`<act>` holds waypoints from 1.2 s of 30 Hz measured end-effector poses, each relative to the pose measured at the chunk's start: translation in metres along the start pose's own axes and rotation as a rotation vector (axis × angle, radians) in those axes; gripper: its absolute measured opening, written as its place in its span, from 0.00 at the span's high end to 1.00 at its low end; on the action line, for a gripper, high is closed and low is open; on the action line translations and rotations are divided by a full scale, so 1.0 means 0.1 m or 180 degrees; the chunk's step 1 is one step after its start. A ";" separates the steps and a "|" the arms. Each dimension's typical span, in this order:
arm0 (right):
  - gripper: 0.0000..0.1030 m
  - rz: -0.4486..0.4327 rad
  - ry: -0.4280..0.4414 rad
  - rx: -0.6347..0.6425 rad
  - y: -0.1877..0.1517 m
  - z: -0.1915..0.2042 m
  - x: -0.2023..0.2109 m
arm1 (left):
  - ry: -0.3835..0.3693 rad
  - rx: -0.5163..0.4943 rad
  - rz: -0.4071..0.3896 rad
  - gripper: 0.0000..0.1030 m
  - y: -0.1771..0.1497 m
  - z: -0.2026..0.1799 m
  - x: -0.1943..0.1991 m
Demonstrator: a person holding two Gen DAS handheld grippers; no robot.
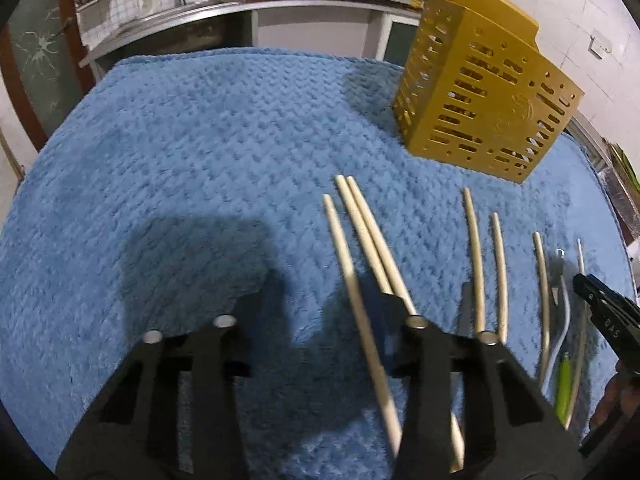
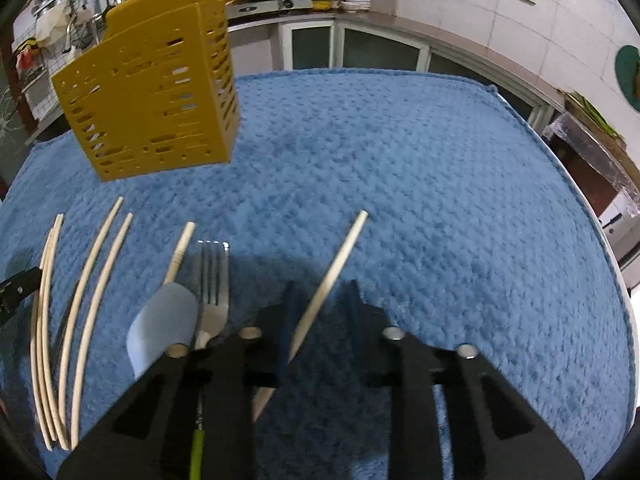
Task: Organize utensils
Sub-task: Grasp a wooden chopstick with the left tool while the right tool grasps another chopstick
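Observation:
Several pale wooden chopsticks [image 1: 476, 256] lie on the blue towel [image 1: 200, 152]. A yellow slotted utensil holder [image 1: 480, 100] stands at the back; it also shows in the right wrist view [image 2: 152, 92]. My left gripper [image 1: 316, 312] is open low over the towel, with one chopstick [image 1: 352, 280] lying between its fingers. My right gripper [image 2: 320, 296] is open around another chopstick [image 2: 336, 268] on the towel. A fork with a green handle [image 2: 212, 300] and a pale blue spoon [image 2: 164, 320] lie just left of it.
The towel covers a table; its far edge [image 2: 520, 116] drops off to the right. Kitchen counters, a stove and shelves stand behind. The right gripper's finger [image 1: 600, 308] shows at the right edge of the left wrist view.

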State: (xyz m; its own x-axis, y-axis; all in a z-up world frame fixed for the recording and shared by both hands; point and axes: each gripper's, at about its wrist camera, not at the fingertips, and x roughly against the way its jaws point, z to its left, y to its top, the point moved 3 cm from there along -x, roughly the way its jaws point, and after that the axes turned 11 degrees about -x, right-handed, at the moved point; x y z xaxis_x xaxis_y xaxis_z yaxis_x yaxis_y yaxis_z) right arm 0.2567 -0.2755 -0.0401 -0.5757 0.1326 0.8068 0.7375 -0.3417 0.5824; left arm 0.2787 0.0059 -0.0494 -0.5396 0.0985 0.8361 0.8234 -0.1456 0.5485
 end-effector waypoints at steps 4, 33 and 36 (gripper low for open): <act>0.85 0.0061 0.0060 0.0046 -0.01 -0.01 0.01 | -0.0171 0.0006 0.0042 0.91 0.00 -0.02 0.04; 0.94 0.0218 0.0213 0.0285 0.09 -0.06 -0.02 | -0.0182 -0.0202 0.0222 0.95 0.09 -0.09 0.00; 0.94 0.0126 0.0288 0.0216 0.06 -0.10 -0.05 | -0.0224 -0.0160 0.0177 0.95 0.08 -0.06 -0.02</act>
State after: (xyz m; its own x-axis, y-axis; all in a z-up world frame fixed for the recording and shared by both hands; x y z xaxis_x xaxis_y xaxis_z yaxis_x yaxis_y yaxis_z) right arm 0.2603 -0.2877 -0.0414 -0.5729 0.0348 0.8189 0.7808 -0.2808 0.5581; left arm 0.2855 -0.0012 -0.0471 -0.4782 0.1576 0.8640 0.8409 -0.2019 0.5022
